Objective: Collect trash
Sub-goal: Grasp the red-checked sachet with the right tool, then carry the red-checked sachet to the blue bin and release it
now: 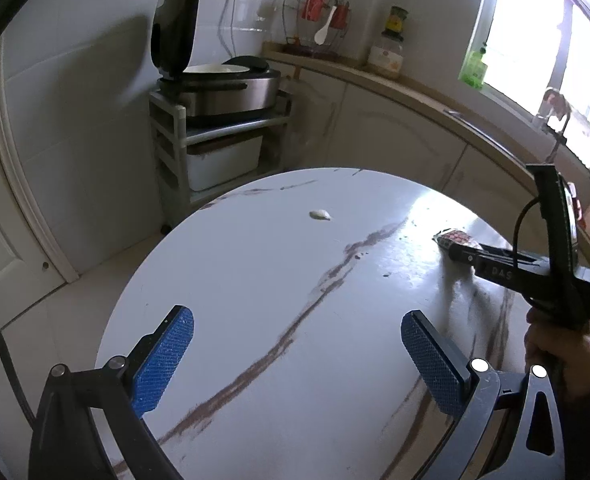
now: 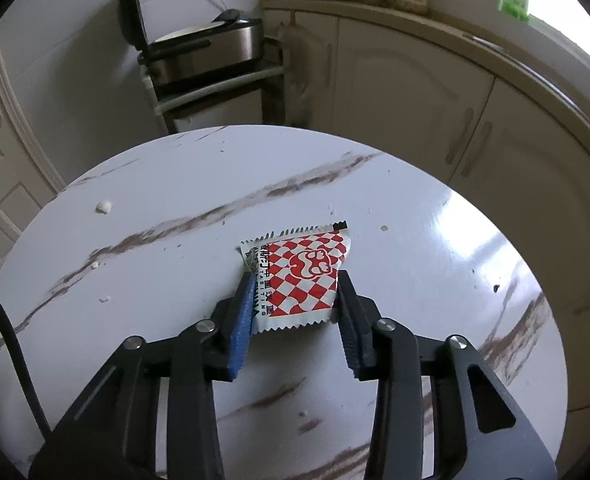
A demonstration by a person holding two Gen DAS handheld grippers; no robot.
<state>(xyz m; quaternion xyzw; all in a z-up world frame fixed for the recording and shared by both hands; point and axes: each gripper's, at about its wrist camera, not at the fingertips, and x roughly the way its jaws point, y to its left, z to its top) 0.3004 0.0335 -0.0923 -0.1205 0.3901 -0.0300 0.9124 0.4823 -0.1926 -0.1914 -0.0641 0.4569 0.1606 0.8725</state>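
Note:
A red-and-white checked snack wrapper [image 2: 301, 276] lies on the round white marble-look table [image 2: 155, 288]. My right gripper [image 2: 297, 280] straddles it, both blue pads touching its side edges, and the foil bows up slightly between them. From the left wrist view the wrapper [image 1: 455, 237] sits at the table's right side under the right gripper [image 1: 457, 254], held by a person's hand [image 1: 563, 348]. My left gripper [image 1: 297, 314] hovers open over the near table [image 1: 255, 280] with nothing between its fingers. A small white scrap [image 1: 320, 214] lies farther back, also seen as a crumpled scrap [image 2: 103, 207].
Small crumbs [image 2: 103, 299] dot the tabletop. Behind the table stands a rack with an open-lidded rice cooker [image 1: 223, 88]. Cream cabinets [image 2: 395, 92] under a counter curve along the right, with jars and a dish rack [image 1: 319, 20] near a bright window [image 1: 535, 40].

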